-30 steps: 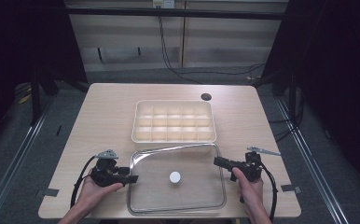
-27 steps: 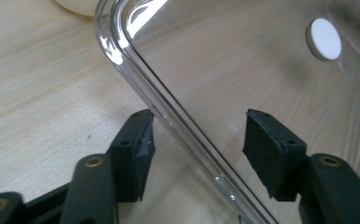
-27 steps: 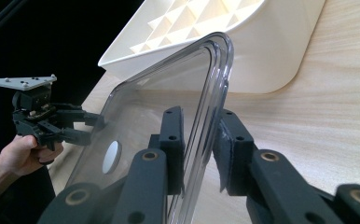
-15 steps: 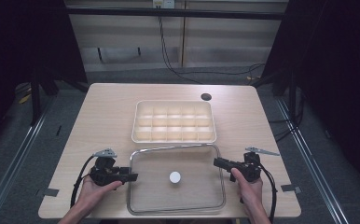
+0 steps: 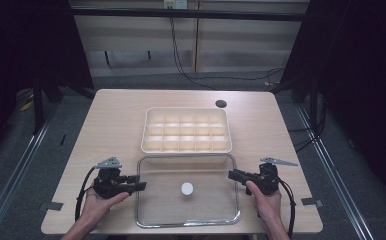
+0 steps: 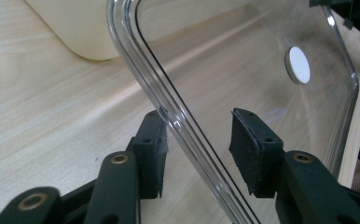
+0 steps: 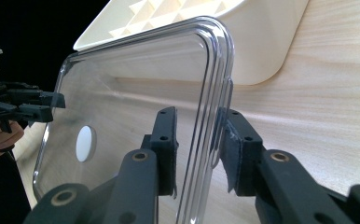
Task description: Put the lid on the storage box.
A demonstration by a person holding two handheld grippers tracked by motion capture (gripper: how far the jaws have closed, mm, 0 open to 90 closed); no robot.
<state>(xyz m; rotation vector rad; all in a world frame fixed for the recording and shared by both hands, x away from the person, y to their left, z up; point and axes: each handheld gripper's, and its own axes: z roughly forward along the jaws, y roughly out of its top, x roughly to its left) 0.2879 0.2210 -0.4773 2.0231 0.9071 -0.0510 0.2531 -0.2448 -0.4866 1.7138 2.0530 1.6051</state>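
A clear plastic lid (image 5: 211, 200) with a white round knob (image 5: 186, 188) lies flat on the table in front of a cream compartment box (image 5: 186, 148). My left gripper (image 5: 140, 186) straddles the lid's left rim (image 6: 178, 121). Its jaws have just been closing: one pad touches the rim and the other stands apart, so it is open. My right gripper (image 5: 233, 175) straddles the right rim (image 7: 211, 93). Its jaws have just been opening, and a gap shows at the inner pad (image 7: 168, 140).
The box's several compartments look empty. A dark round hole (image 5: 221, 104) sits in the wooden table (image 5: 111, 130) behind the box. Cables trail from both grippers toward the front edge. The floor drops away on both sides of the table.
The lid lies in the same place. Both hands have stayed at its two side rims, with no clear shift in the high view.
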